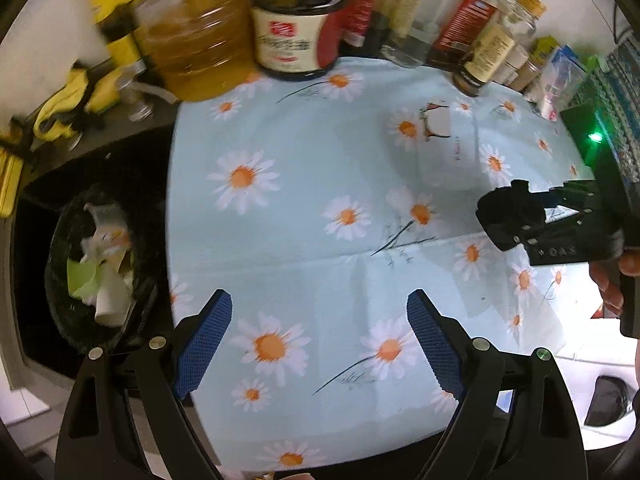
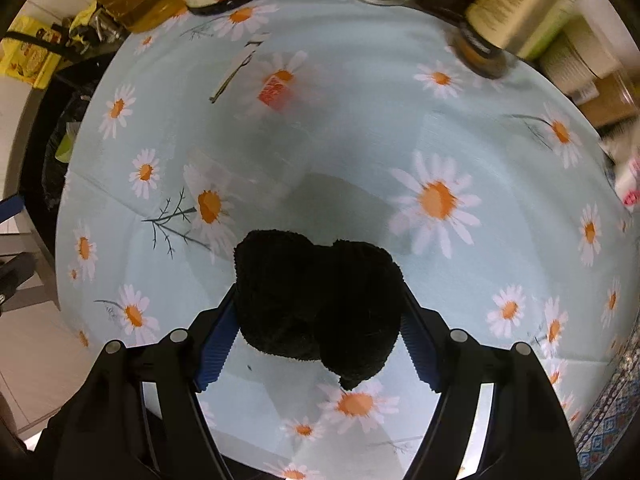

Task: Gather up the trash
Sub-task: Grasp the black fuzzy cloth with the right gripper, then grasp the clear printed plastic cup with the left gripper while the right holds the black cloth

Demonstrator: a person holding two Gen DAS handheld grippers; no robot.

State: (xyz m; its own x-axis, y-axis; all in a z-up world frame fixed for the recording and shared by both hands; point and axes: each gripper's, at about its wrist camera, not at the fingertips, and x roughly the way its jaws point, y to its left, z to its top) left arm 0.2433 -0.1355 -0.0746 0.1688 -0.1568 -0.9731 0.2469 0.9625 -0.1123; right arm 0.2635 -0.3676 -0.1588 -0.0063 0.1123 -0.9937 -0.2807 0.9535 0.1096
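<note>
Your right gripper (image 2: 320,316) clamps a black cloth (image 2: 316,300) over the daisy tablecloth (image 2: 440,140); your left gripper (image 1: 320,336) gapes empty. Trash fills the bin (image 1: 100,264) at nine o'clock; wiping likely comes next.

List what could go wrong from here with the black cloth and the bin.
1. The right tool grips the bunched black cloth by its sides; a loose fold could slip out.
2. Bottles and jars crowd the table's far edge; a wide wipe might topple one.
3. The trash bin sits off the table's left edge, so swept scraps may miss it.
</note>
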